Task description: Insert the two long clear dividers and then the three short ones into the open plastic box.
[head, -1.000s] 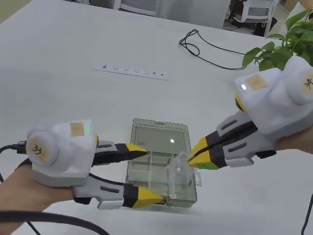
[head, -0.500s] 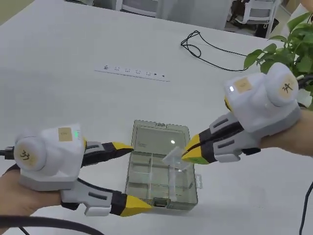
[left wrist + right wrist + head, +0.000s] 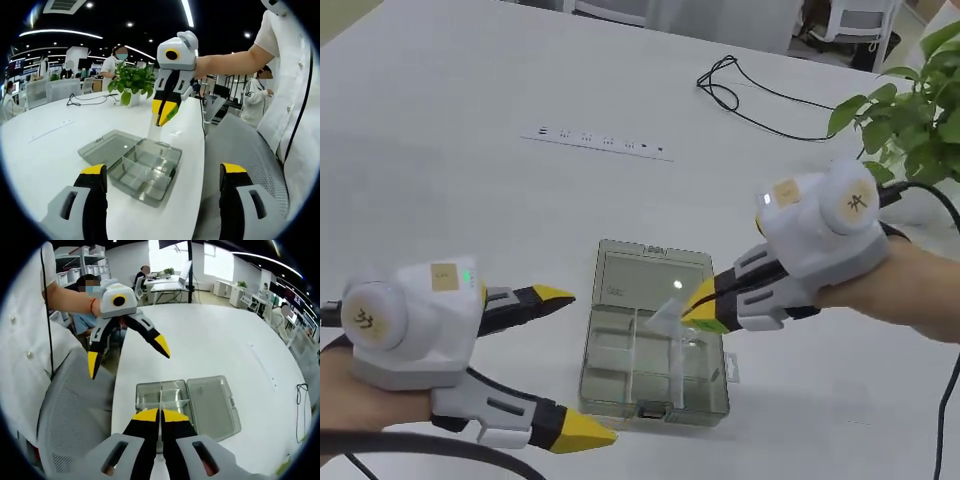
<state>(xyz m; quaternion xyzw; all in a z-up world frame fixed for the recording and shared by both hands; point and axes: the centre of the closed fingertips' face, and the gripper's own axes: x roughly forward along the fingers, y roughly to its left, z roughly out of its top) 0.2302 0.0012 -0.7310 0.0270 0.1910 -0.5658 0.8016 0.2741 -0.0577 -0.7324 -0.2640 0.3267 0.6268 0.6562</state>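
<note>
Your left claw (image 3: pixel 578 366) has drawn back from the open plastic box (image 3: pixel 610 385) toward 8 o'clock, jaws spread and empty; a second ago its tips straddled the box's left wall. Your right claw (image 3: pixel 698 312) stays clenched on a clear divider (image 3: pixel 667 320) above the box's right half. The box lies near the table (image 3: pixel 440 200) edge at 6 o'clock. Bare table runs to 9, a power strip (image 3: pixel 605 145) lies well apart at 12, and a cable (image 3: pixel 740 95) and plant (image 3: pixel 910 110) sit at 2.
</note>
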